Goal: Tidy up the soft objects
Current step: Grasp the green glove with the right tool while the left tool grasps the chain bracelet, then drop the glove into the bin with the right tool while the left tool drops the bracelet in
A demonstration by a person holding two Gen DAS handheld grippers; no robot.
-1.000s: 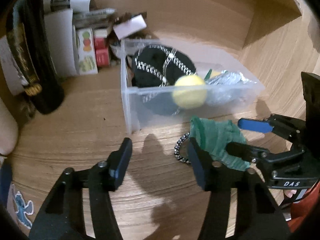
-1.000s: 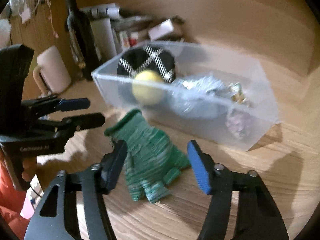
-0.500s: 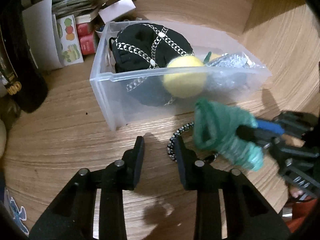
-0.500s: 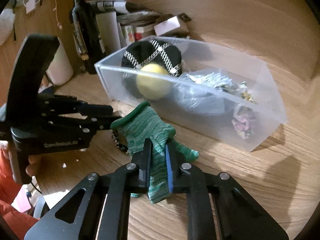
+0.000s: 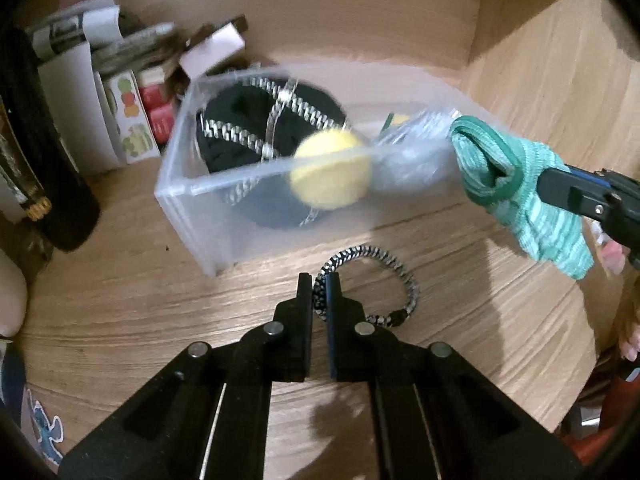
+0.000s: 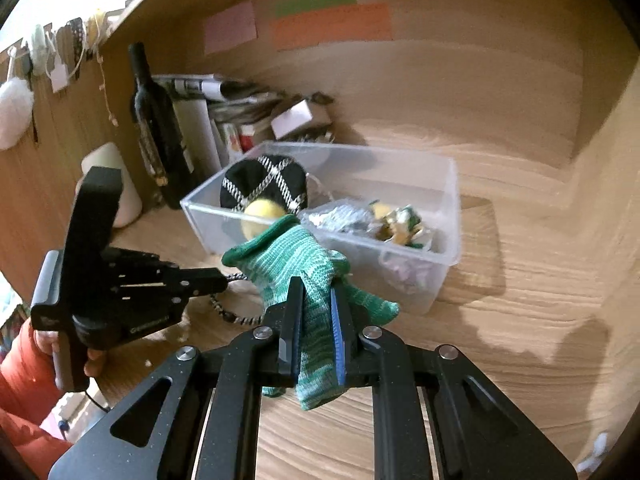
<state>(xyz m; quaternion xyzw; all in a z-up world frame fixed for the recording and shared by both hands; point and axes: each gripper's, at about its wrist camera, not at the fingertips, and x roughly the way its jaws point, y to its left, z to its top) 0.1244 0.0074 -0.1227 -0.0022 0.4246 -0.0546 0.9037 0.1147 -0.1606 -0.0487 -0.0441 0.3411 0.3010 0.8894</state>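
My right gripper [image 6: 315,286] is shut on a green knit glove [image 6: 288,264] and holds it above the table, in front of the clear plastic bin [image 6: 448,200]. From the left wrist view the glove [image 5: 532,184] hangs at the bin's [image 5: 176,184] right end. The bin holds a black cap with silver chains [image 5: 256,120], a yellow ball [image 5: 330,174] and crinkled plastic wrap [image 5: 412,152]. My left gripper [image 5: 319,280] is shut on a black-and-white braided cord loop [image 5: 372,252] lying on the wood. It shows in the right wrist view too [image 6: 224,280].
A dark wine bottle [image 6: 154,128], a white mug [image 6: 116,184] and stacked papers and small boxes [image 5: 120,92] stand at the back left. Wooden walls enclose the back and right. Paper notes [image 6: 332,20] are stuck on the back wall.
My right gripper closed on the glove and lifted it off the table toward the bin. My left gripper closed from open onto the braided cord.
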